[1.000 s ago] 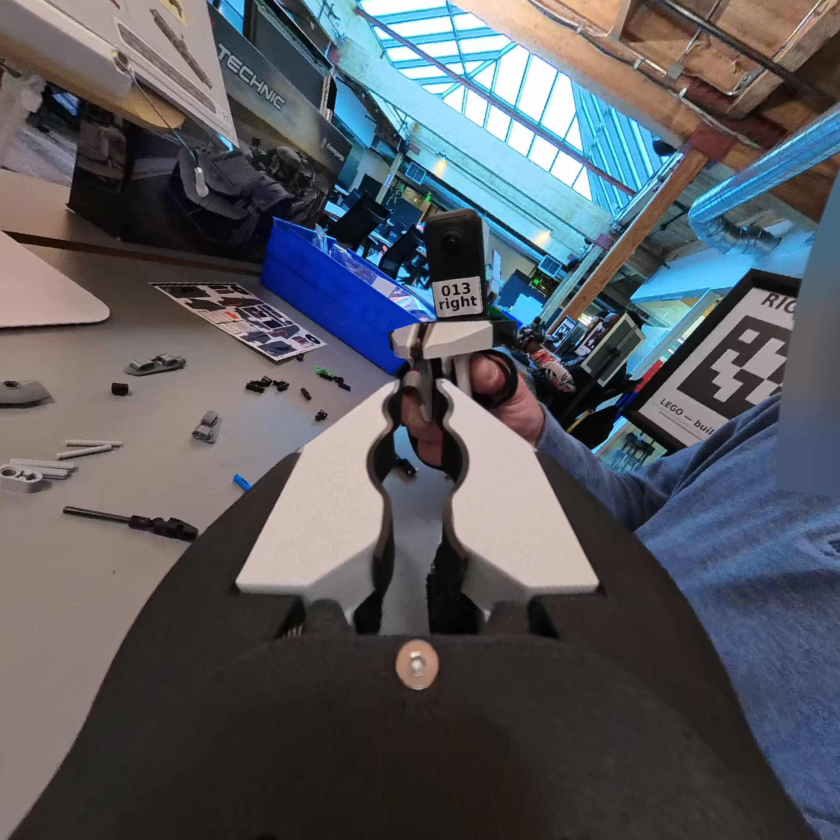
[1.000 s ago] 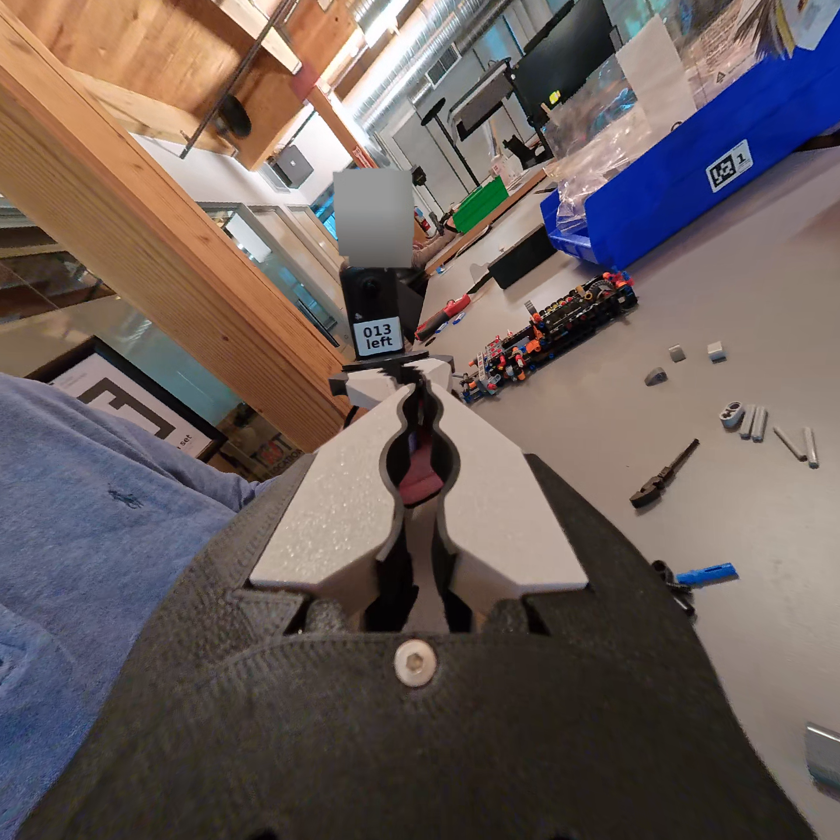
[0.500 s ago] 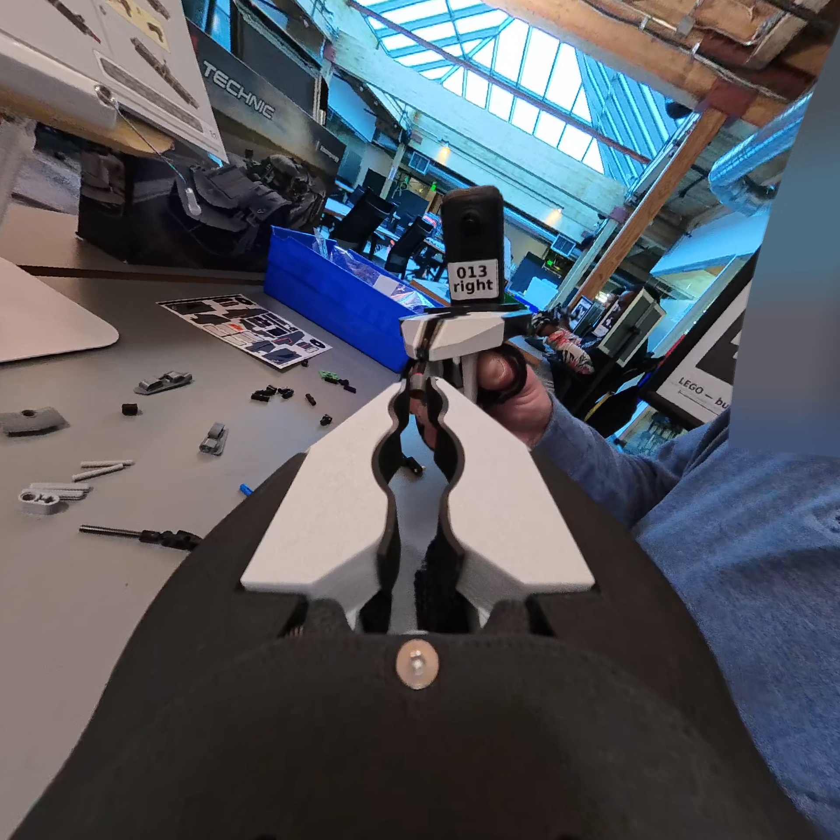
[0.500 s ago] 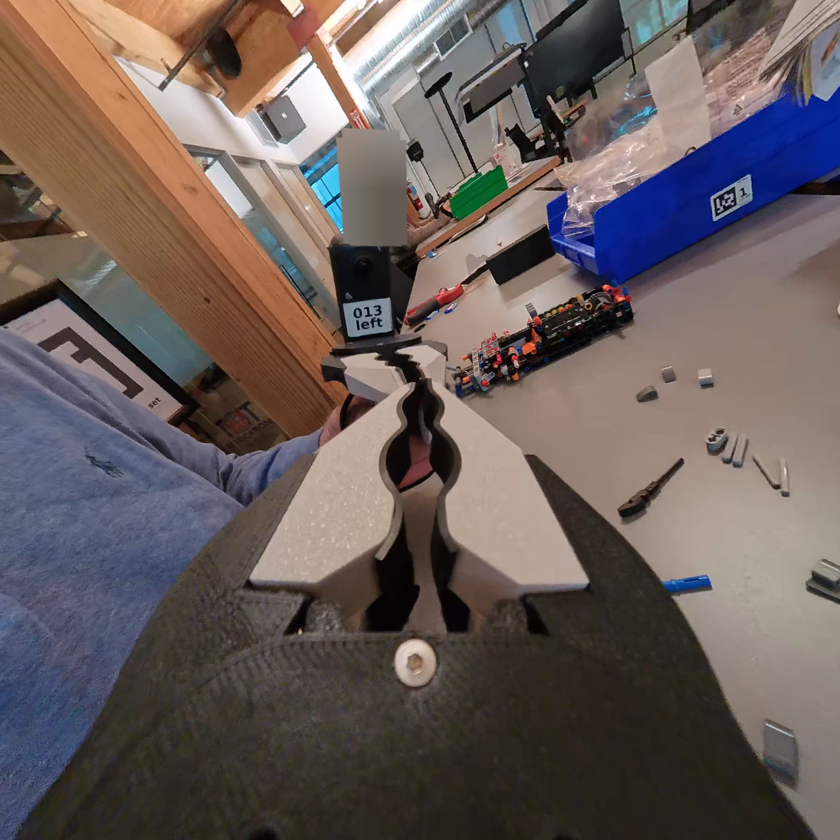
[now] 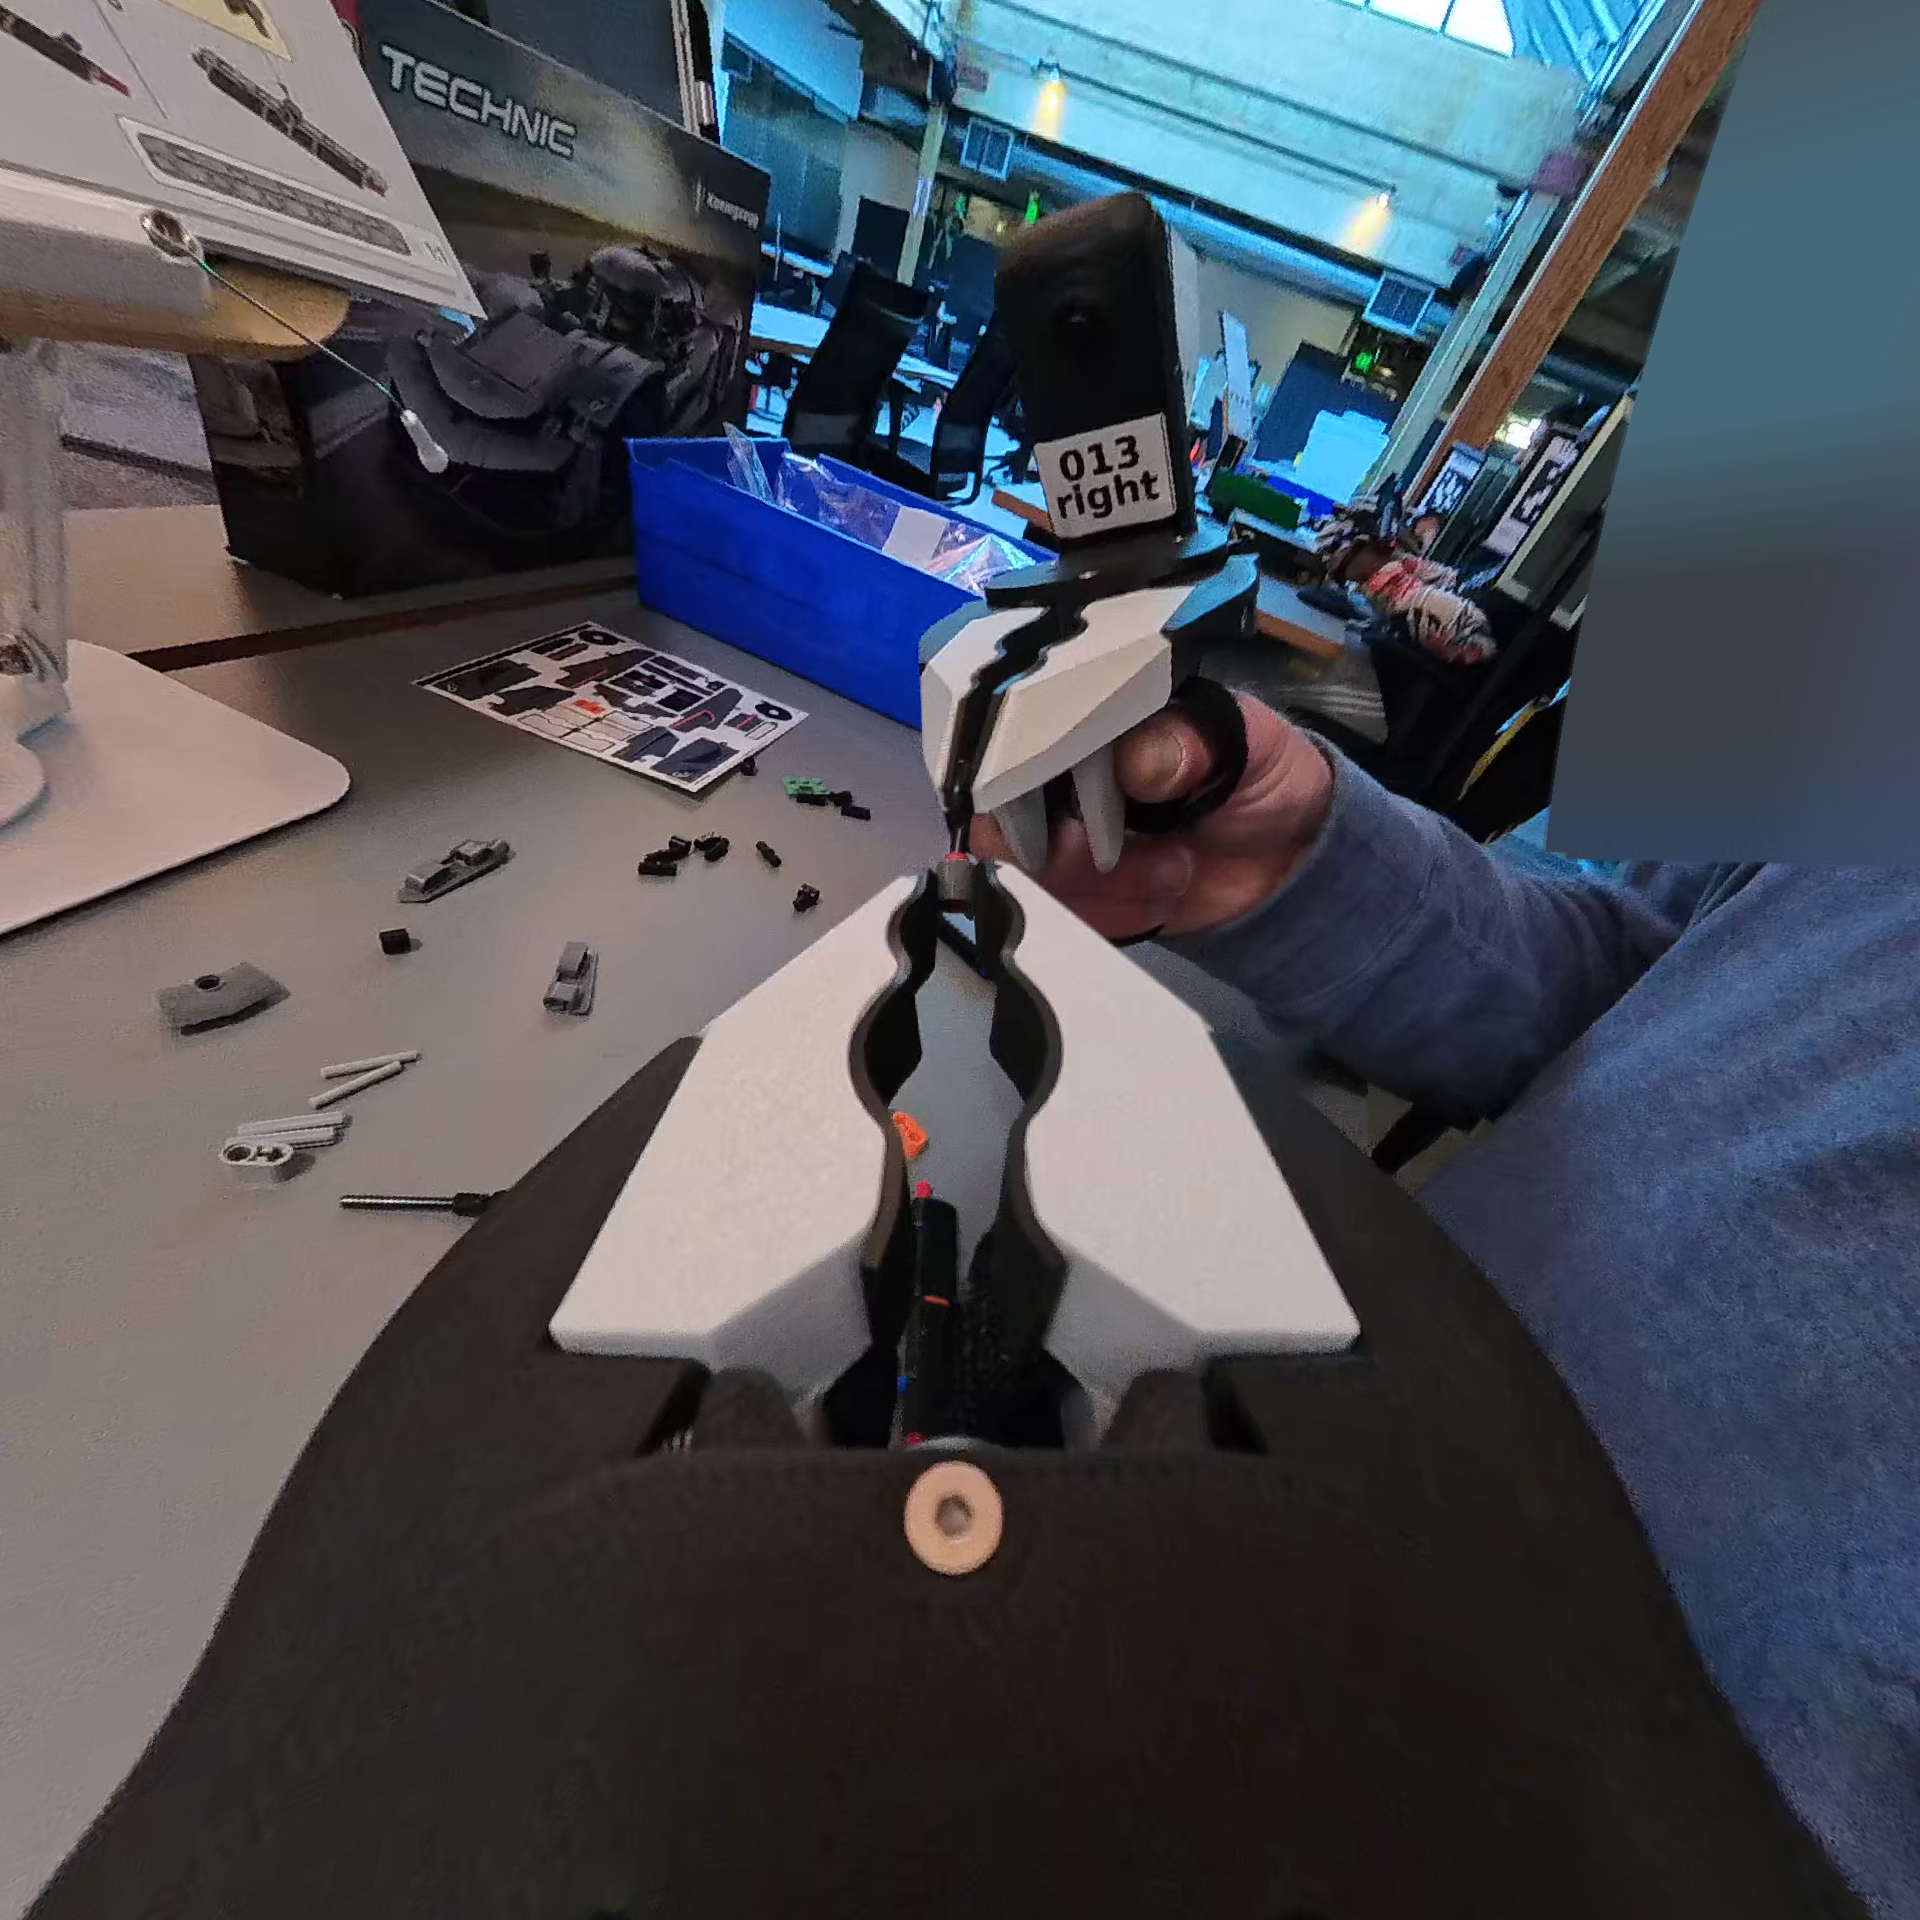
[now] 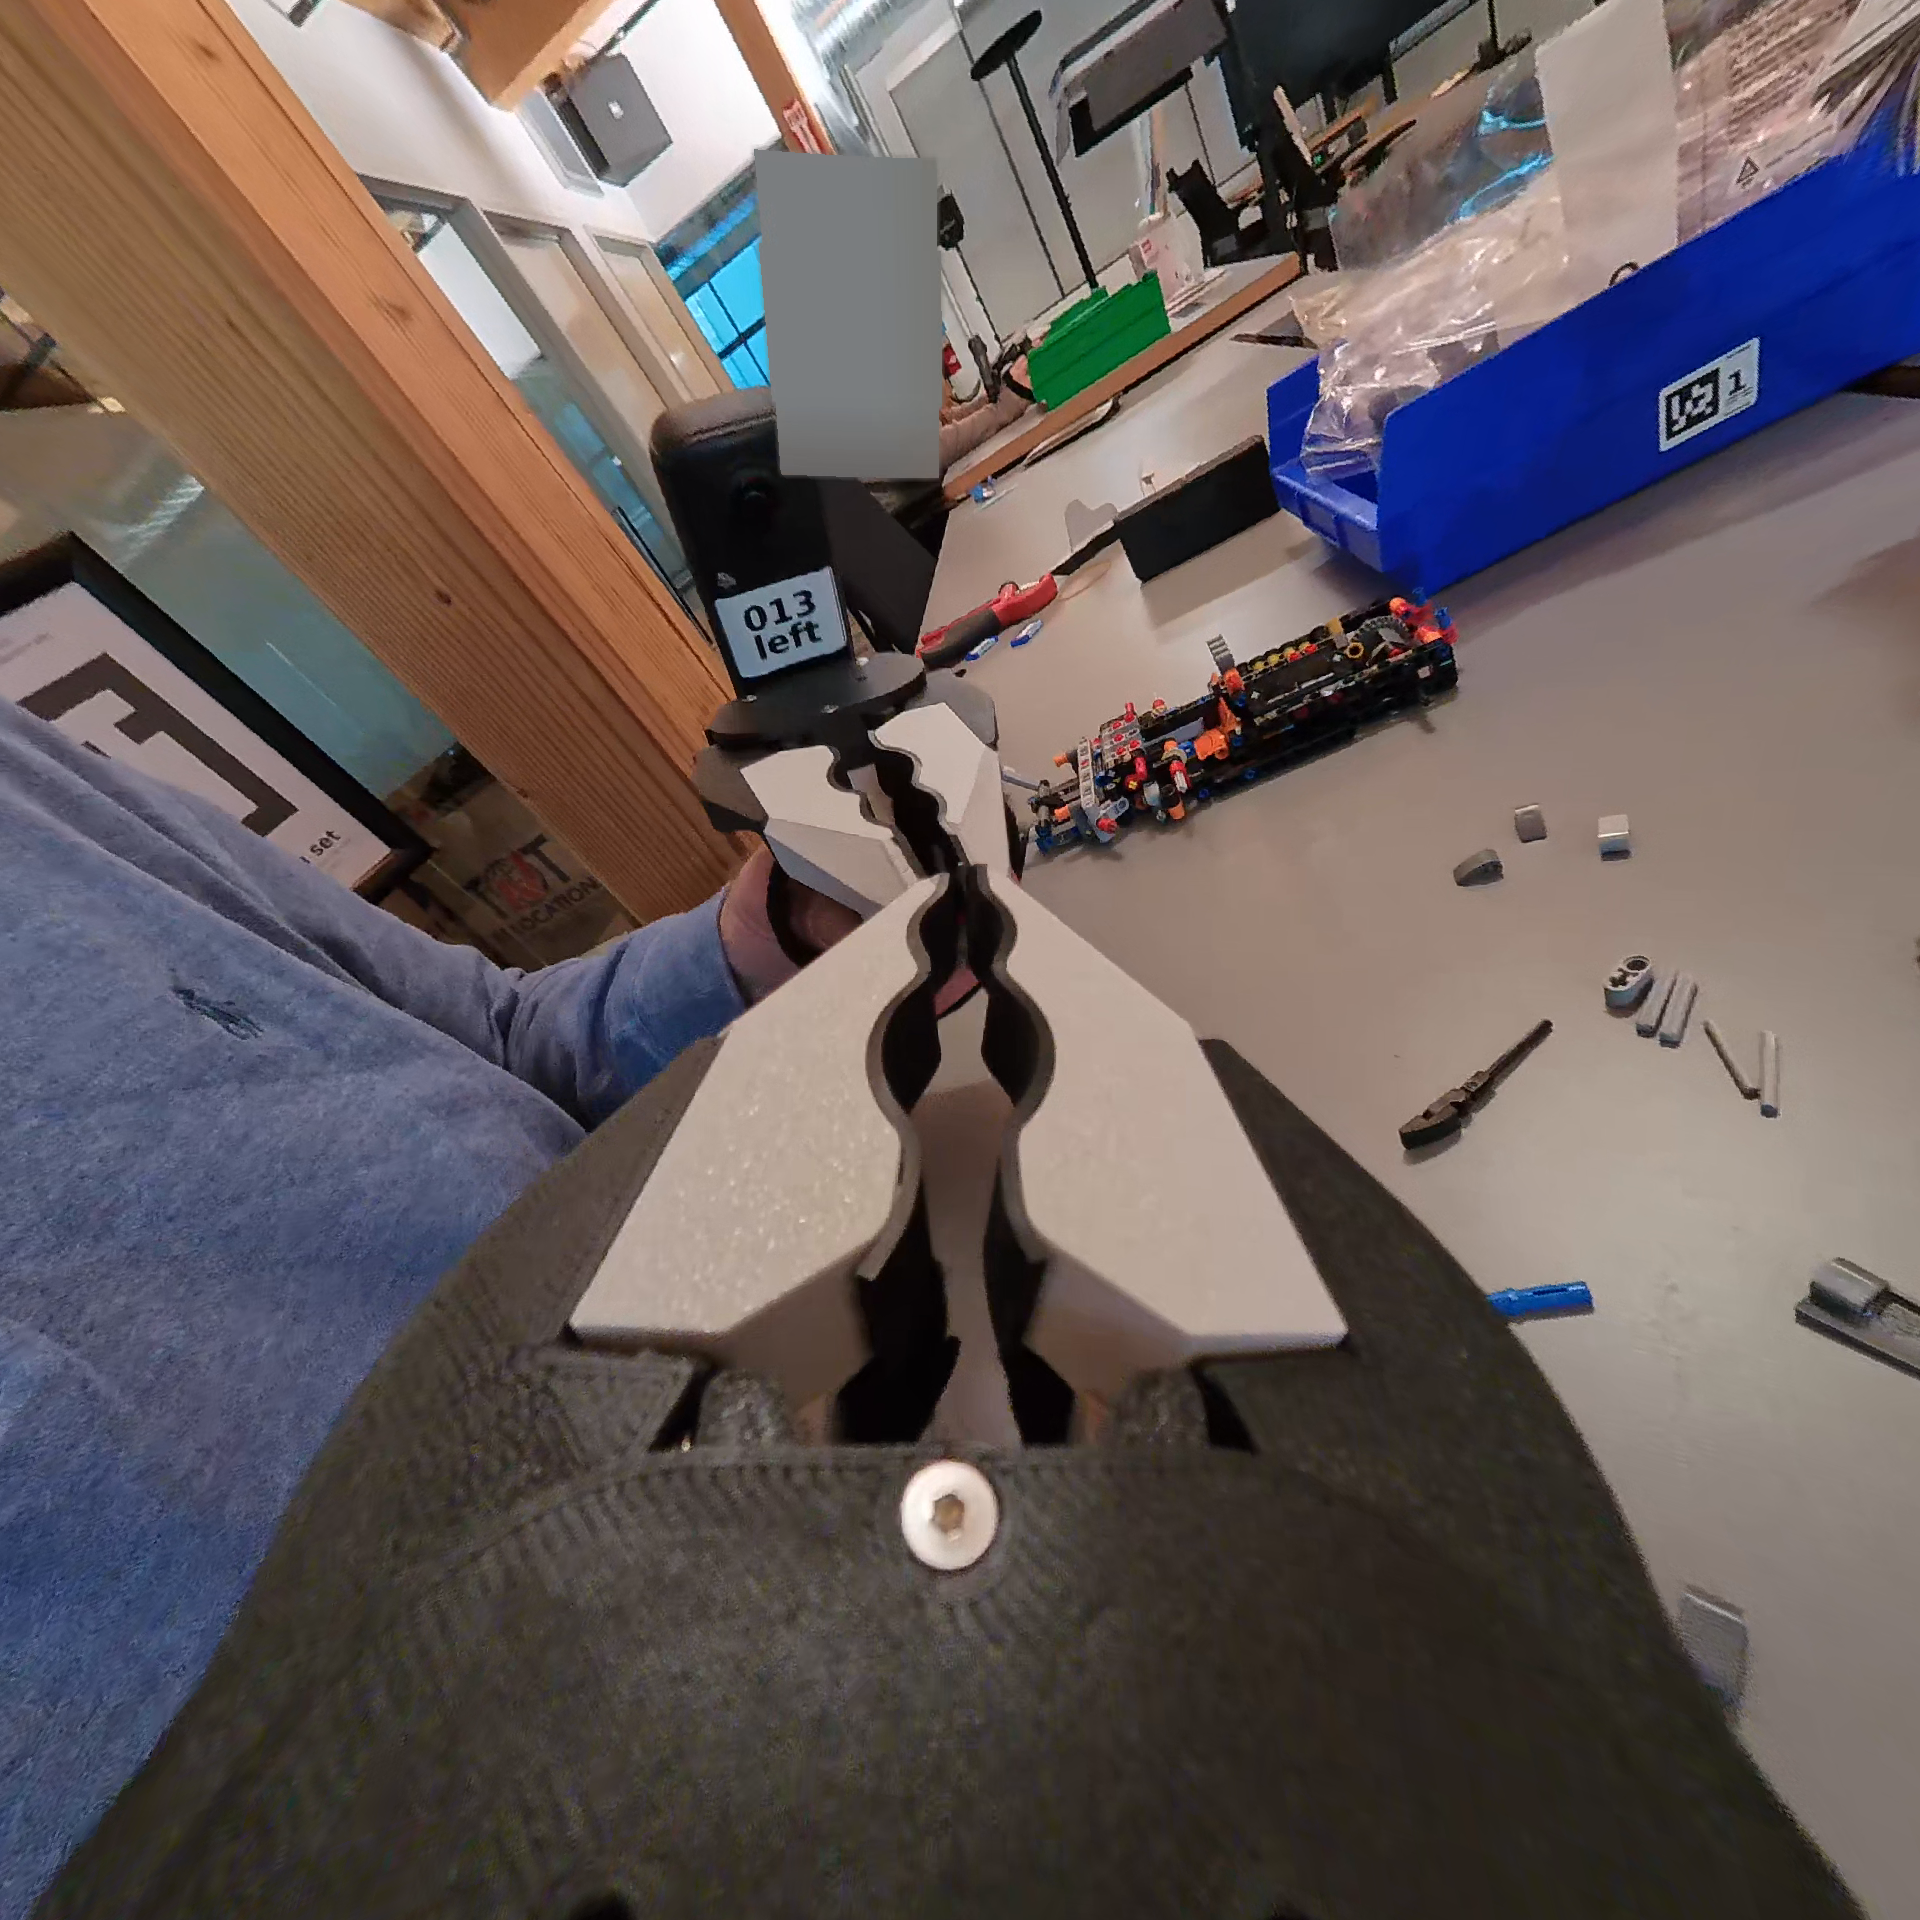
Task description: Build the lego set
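My left gripper (image 5: 956,896) is shut on a small grey piece with a red ring (image 5: 954,881) at its tips, above the table. My right gripper (image 5: 962,812) comes down on it from above, tip to tip. It is shut, and a thin dark pin (image 5: 957,837) runs from its tips into the grey piece. In the right wrist view my right gripper (image 6: 961,883) meets the left gripper (image 6: 940,844), and the piece is mostly hidden between them. The long black Lego assembly (image 6: 1262,717) with orange and red parts lies on the grey table (image 6: 1558,1455).
A blue bin of bags (image 5: 790,582) stands at the back, with a sticker sheet (image 5: 613,707) before it. Loose grey and black pieces (image 5: 566,977) are scattered. A black axle piece (image 6: 1475,1086), a blue pin (image 6: 1538,1297) and grey rods (image 6: 1735,1060) lie to the right. A booklet stand (image 5: 156,779) is on the left. The grippers are tip to tip, or close to it.
Both grippers stay tip to tip. Both views have tilted down toward the table. The right gripper now angles down onto the left gripper's tips, and the grey piece shows there.
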`<state>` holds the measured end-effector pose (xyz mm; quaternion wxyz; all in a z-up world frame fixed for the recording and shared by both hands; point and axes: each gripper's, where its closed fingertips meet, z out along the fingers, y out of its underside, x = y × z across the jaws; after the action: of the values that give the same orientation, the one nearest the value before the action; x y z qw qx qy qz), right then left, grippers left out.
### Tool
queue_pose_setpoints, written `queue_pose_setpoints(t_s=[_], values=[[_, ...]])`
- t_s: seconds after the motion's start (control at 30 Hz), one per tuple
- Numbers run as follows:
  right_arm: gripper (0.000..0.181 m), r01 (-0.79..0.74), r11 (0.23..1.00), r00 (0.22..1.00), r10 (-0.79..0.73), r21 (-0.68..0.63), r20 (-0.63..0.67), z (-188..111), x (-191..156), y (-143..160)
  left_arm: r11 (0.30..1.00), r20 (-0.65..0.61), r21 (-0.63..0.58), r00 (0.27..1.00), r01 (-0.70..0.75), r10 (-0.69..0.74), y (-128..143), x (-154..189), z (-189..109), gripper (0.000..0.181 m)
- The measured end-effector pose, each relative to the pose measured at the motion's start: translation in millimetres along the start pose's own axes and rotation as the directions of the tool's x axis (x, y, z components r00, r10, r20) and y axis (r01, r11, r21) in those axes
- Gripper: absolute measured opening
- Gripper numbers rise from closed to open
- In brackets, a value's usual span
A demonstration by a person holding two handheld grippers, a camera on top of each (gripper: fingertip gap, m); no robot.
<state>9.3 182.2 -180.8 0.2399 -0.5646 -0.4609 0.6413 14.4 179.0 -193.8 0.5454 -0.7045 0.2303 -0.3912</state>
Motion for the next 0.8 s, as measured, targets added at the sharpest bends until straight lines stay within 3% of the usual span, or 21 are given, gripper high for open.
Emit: queue_pose_setpoints(t_s=[0.27, 0.43, 0.53, 0.6, 0.67, 0.73, 0.8], values=[[0.000, -0.004, 1.000, 1.000, 0.004, -0.023, 0.001, 1, 1, 5, 0.999, 0.018, -0.037, 1.000, -0.008, 0.009, 7, -1, 2, 0.005], [0.000, 0.036, 0.999, 0.999, -0.036, -0.005, -0.023, 0, 2, -6, 0.995, -0.008, 0.051, 0.997, 0.083, -0.082, -3, -3, 1, 0.006], [0.028, 0.198, 0.979, 0.974, -0.202, -0.052, -0.106, -6, 3, -10, 0.983, -0.019, 0.099, 0.988, 0.153, -0.152, -7, -7, 3, 0.005], [0.036, 0.369, 0.917, 0.896, -0.395, -0.152, -0.202, -8, 5, -7, 0.960, -0.047, 0.143, 0.970, 0.241, -0.237, -10, -9, 3, 0.005], [0.041, 0.503, 0.810, 0.764, -0.580, -0.302, -0.283, -6, 7, -1, 0.940, -0.050, 0.171, 0.955, 0.296, -0.292, -11, -12, 4, 0.006], [0.042, 0.582, 0.686, 0.597, -0.725, -0.436, -0.343, -5, 13, 1, 0.919, -0.068, 0.194, 0.939, 0.343, -0.337, -13, -13, 6, 0.006], [0.048, 0.605, 0.608, 0.480, -0.793, -0.513, -0.374, -4, 16, 0, 0.914, -0.049, 0.198, 0.935, 0.355, -0.352, -13, -14, 10, 0.005]])
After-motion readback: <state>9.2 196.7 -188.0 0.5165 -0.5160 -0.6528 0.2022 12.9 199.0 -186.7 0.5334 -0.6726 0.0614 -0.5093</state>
